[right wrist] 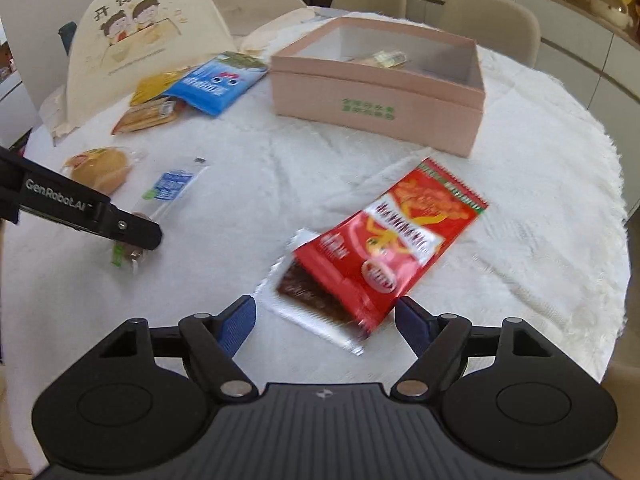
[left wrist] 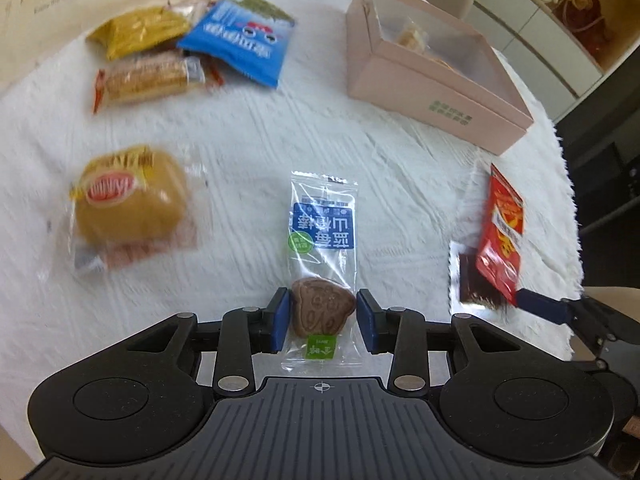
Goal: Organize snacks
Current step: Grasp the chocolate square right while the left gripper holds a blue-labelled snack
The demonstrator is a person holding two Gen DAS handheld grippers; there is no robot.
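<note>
Barely begun, judging by the layout: only one or two small wrapped pieces inside the open pink cardboard box [right wrist: 376, 98], well ahead of both tools, with everything else loose on the white fluffy-covered surface [left wrist: 248, 140]. Left tool [left wrist: 322, 320] spread, pads either side of the clear-wrapped brown lolly with the blue label [left wrist: 322, 248], not yet pressed onto the wrapper. Right tool [right wrist: 326, 326] also spread, wide, with the near end of the red foil snack packet [right wrist: 394, 240] just ahead between the tips, lying over a dark brown sachet with silver edges [right wrist: 304, 296]. Farther ahead and to the left of the left tool: a clear-wrapped yellow bun [left wrist: 128, 204], a wafer bar in clear wrap [left wrist: 148, 80], a yellow packet [left wrist: 140, 30] and a blue snack bag [left wrist: 240, 46]. Seven loose items left to box, by this count.
</note>
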